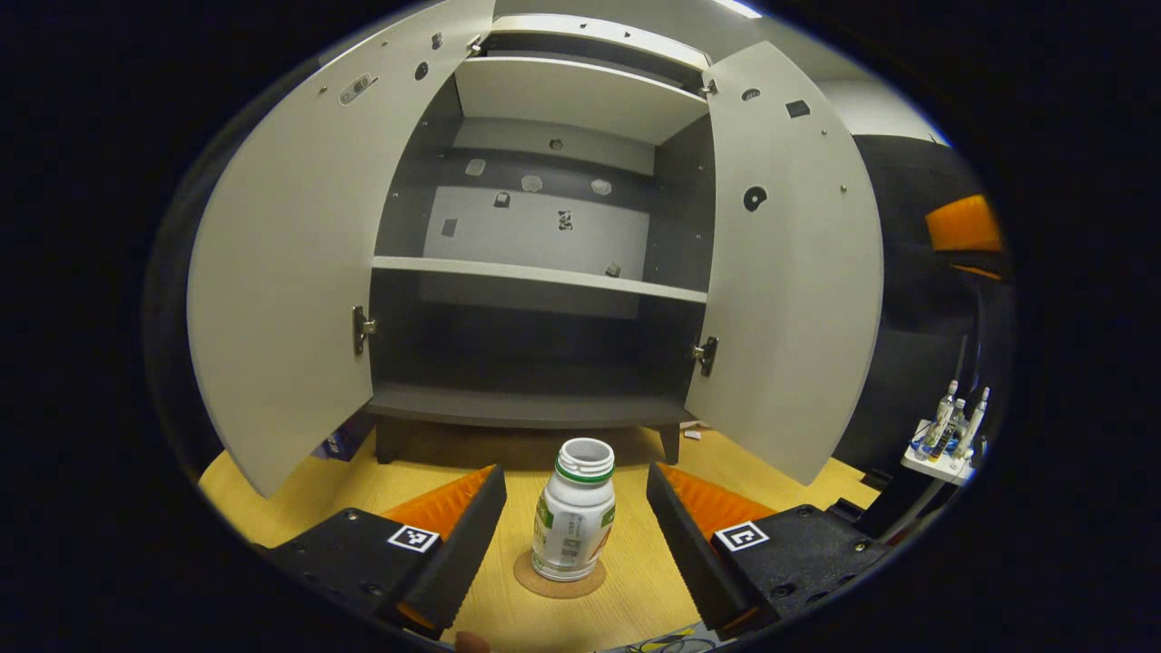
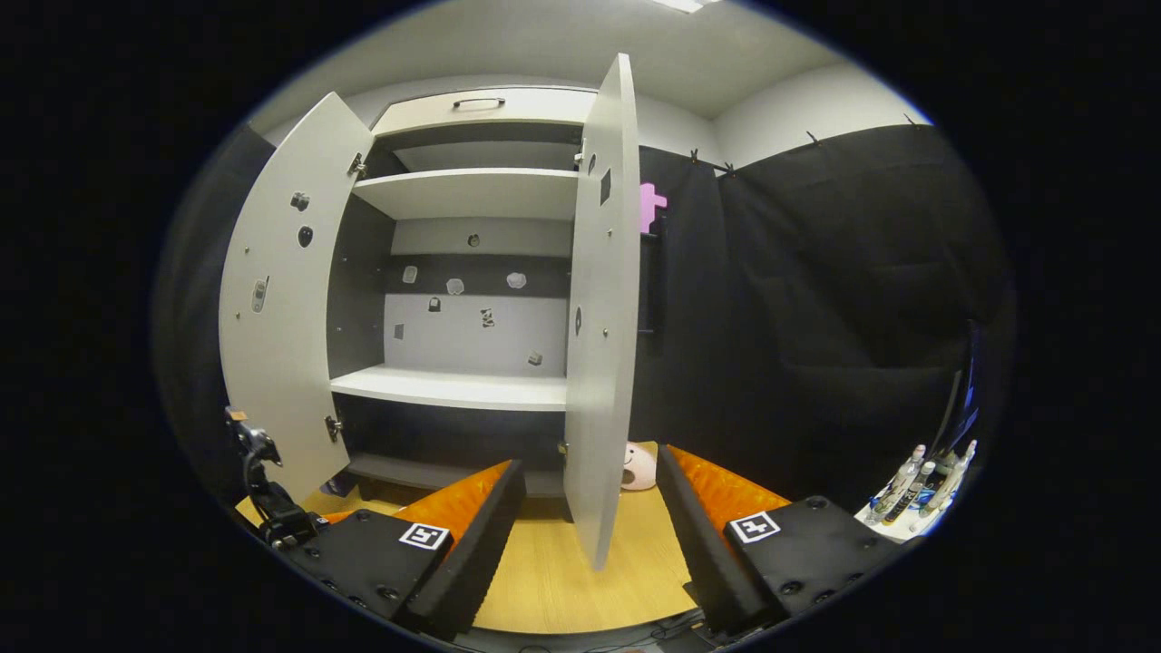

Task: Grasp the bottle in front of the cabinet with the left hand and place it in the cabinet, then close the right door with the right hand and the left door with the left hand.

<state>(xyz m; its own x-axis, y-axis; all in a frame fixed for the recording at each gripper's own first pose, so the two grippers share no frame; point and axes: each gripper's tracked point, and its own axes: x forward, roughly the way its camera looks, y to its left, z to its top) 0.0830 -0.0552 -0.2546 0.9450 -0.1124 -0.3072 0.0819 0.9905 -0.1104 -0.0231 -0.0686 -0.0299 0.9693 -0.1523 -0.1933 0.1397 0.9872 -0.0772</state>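
A white bottle (image 1: 574, 512) with a green neck ring and no cap stands upright on a round coaster (image 1: 560, 579) in front of the cabinet (image 1: 535, 272). My left gripper (image 1: 577, 535) is open, its black fingers (image 1: 467, 535) on either side of the bottle without touching it. Both cabinet doors stand wide open: the left door (image 1: 281, 272) and the right door (image 1: 789, 272). In the right gripper view, my right gripper (image 2: 590, 535) is open and holds nothing, and the right door (image 2: 599, 308) shows edge-on just beyond its fingertips.
The cabinet has a white middle shelf (image 1: 535, 275) and a dark bottom shelf (image 1: 526, 405). A small white stand with several bottles (image 1: 952, 435) sits at the right. A pale round toy (image 2: 639, 466) lies on the wooden floor behind the right door.
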